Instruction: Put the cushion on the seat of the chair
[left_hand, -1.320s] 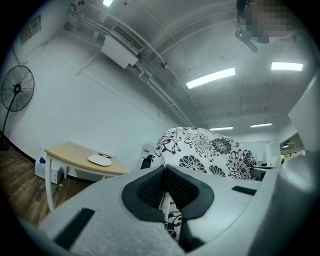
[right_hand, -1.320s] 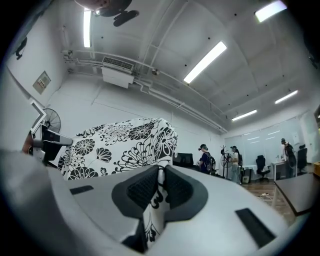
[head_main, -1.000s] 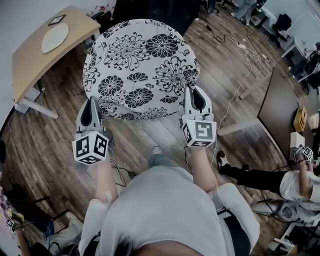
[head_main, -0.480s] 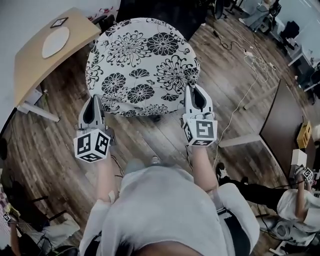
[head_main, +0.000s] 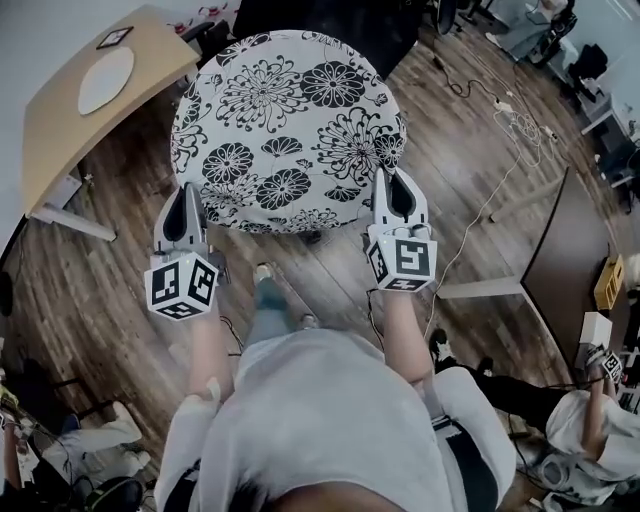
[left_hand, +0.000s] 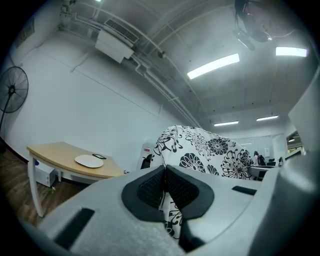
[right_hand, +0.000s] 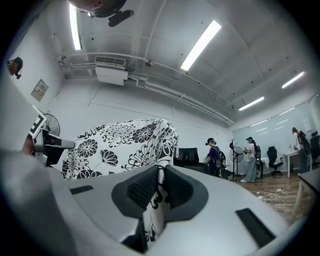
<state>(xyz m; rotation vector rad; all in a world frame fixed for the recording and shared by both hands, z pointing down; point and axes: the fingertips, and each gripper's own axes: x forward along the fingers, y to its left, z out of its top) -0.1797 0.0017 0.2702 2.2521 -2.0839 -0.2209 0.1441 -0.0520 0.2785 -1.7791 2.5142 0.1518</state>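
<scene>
- Head view: I've got the cushion (head_main: 290, 130) in the air over the wood floor, floral face up. The left gripper (head_main: 186, 200) is clamped on its near-left rim and the right gripper (head_main: 393, 180) on its near-right rim.
- Both bites are on the near edge, so the far half hangs unsupported. A quick swing could sag it or peel it out of one claw.
- The dark shape past the far rim looks like the chair (head_main: 300, 12). The cushion hides its seat from me, so I could set the cushion down off-centre or half over the edge.
- The table (head_main: 60, 130) is close on the left and cables (head_main: 480, 95) trail on the right, so I could clip one or trip.
- Left gripper view: the jaws are closed on a thin fold of the cushion's rim. The rest of the cushion stands up beyond them. It's a shallow bite, so fabric could creep out under the weight.
- Right gripper view: the jaws are pinched tight on the rim too, again only a narrow strip. The chair sits just beyond the cushion's right edge, with people standing further back. If one side slips first, the cushion swings and drops short.
</scene>
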